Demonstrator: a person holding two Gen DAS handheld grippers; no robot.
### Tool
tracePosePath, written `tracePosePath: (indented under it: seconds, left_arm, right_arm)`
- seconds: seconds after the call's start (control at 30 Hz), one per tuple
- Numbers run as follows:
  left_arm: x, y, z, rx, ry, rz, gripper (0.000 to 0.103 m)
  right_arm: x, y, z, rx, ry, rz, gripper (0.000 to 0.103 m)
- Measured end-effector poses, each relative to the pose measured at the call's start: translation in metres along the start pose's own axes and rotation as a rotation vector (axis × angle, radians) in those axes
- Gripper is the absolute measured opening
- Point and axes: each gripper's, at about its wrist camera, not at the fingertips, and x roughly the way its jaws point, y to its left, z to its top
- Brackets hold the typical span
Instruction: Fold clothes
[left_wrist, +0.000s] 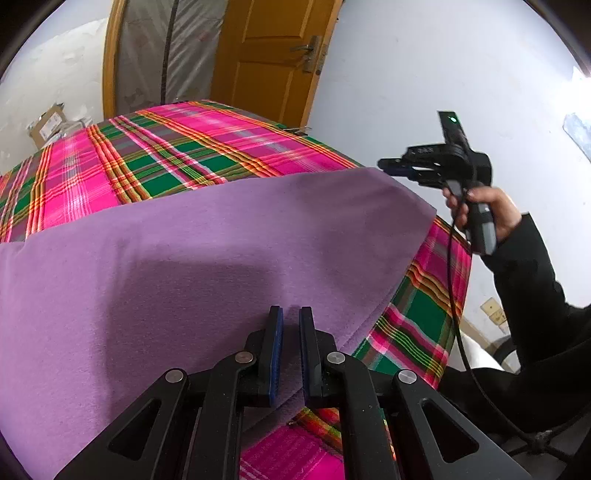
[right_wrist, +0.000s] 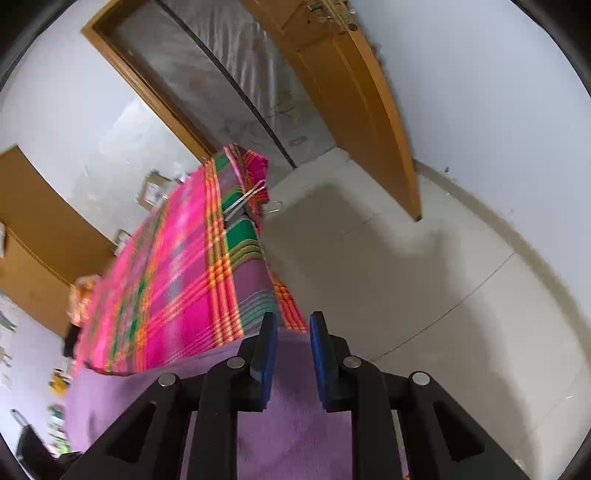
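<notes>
Your left gripper (left_wrist: 291, 314) sits low over the near edge of the purple cloth (left_wrist: 207, 251), its blue-padded fingers a narrow gap apart with the fabric's edge running between them; whether the pads actually bite the cloth, you cannot tell. Your right gripper (right_wrist: 293, 321) is spread apart with nothing between its fingers, raised above the right end of the cloth, held up in your right hand (left_wrist: 487, 210) with a black cable (left_wrist: 452, 295) hanging down from it along the table's corner. The purple cloth lies flat across the near part of the plaid tablecloth (left_wrist: 159, 155), its right corner reaching over the table's edge. Beyond the table's far end stand cardboard boxes (left_wrist: 48, 123) against the white wall, a doorway covered by plastic sheeting (left_wrist: 162, 48), and an open wooden door (left_wrist: 273, 51). To the right of the table lies bare pale floor (right_wrist: 406, 266).
</notes>
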Motion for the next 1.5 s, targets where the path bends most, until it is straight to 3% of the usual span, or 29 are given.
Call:
tracePosePath:
  seconds: [0.07,0.2,0.3,0.43,0.57,0.67,0.77,0.83,1.0,1.17,1.23,1.5]
  left_arm:
    - [0.001,0.001,0.001,-0.002,0.001,-0.002,0.008]
    - [0.002,0.003,0.004,-0.013,-0.005,0.005,0.008]
    - [0.001,0.008,0.007,-0.042,-0.023,0.024,0.008]
    - [-0.005,0.022,0.009,-0.099,-0.052,0.060,0.008]
    - [-0.009,0.035,0.008,-0.150,-0.060,0.074,0.008]
    - [-0.013,0.038,0.005,-0.160,-0.069,0.089,0.008]
    - [-0.018,0.043,0.001,-0.171,-0.080,0.107,0.008]
    - [-0.023,0.050,-0.003,-0.191,-0.091,0.122,0.008]
    - [-0.034,0.072,-0.013,-0.254,-0.106,0.157,0.008]
    - [-0.043,0.076,-0.027,-0.268,-0.098,0.159,0.008]
    - [-0.049,0.073,-0.035,-0.257,-0.097,0.149,0.008]
    - [-0.075,0.066,-0.062,-0.246,-0.108,0.140,0.010]
  right_arm:
    - [-0.005,-0.005,-0.006,0.012,0.001,0.023,0.027]
    - [-0.010,0.005,-0.017,-0.040,0.002,0.050,0.028]
    - [-0.013,0.033,-0.020,-0.126,-0.022,0.079,0.028]
    - [-0.009,0.076,-0.032,-0.250,-0.003,0.198,0.028]
    - [0.021,0.101,-0.034,-0.322,0.084,0.196,0.028]
    - [0.039,0.092,-0.015,-0.258,0.101,0.164,0.007]
    - [0.034,0.085,-0.004,-0.234,0.049,0.063,0.012]
    - [0.025,0.086,-0.007,-0.234,0.041,0.102,0.012]
    - [0.002,0.111,-0.044,-0.347,0.026,0.188,0.019]
    - [0.000,0.145,-0.089,-0.498,0.088,0.223,0.021]
    - [0.001,0.160,-0.105,-0.568,0.109,0.222,0.029]
    - [0.000,0.206,-0.134,-0.732,0.163,0.319,0.031]
